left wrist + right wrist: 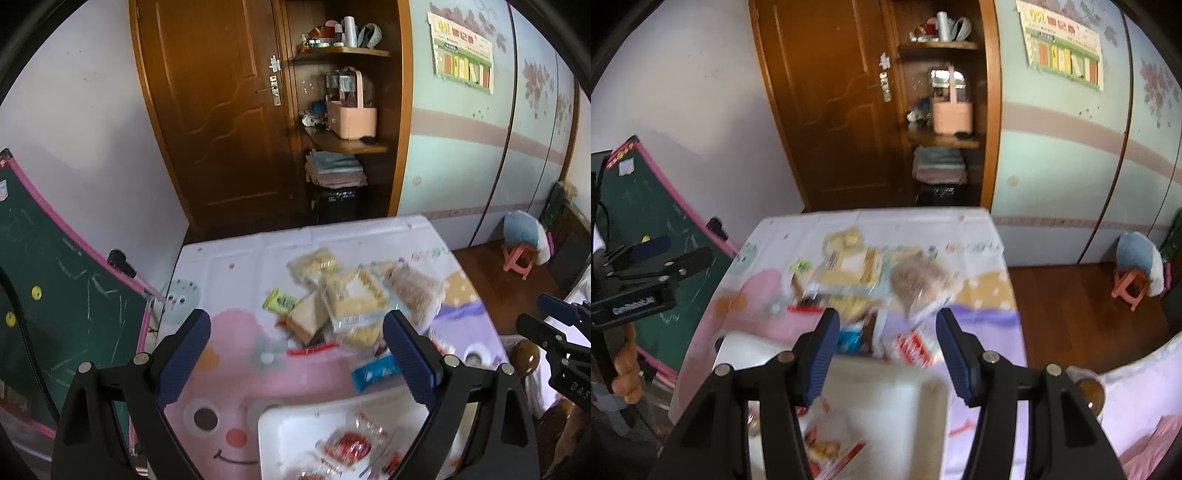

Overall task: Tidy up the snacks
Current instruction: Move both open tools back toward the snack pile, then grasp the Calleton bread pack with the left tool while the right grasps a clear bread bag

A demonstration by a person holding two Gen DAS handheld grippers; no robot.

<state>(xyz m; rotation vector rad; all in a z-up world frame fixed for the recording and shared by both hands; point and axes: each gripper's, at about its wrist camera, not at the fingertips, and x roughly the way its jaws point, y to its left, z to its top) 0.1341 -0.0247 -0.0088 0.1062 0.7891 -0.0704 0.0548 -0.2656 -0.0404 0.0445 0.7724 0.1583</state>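
Note:
A pile of snack packets [347, 299] lies on the table with its cartoon cloth [229, 369]: yellow biscuit packs, a wedge-shaped sandwich pack [306, 321], a small green packet [279, 302] and a blue packet [375, 373]. A white tray [291, 424] at the near edge holds red-wrapped snacks [349, 445]. My left gripper [295, 350] is open and empty above the table, between tray and pile. My right gripper [886, 350] is open and empty over the tray [886, 398], near a red-and-white packet [916, 349]. The pile shows blurred in the right wrist view [871, 273].
A green chalkboard with a pink frame [55, 295] leans at the table's left. Behind stand a wooden door [214, 110] and open shelves [343, 144]. A pink stool with a cushion [521, 254] stands on the wood floor to the right.

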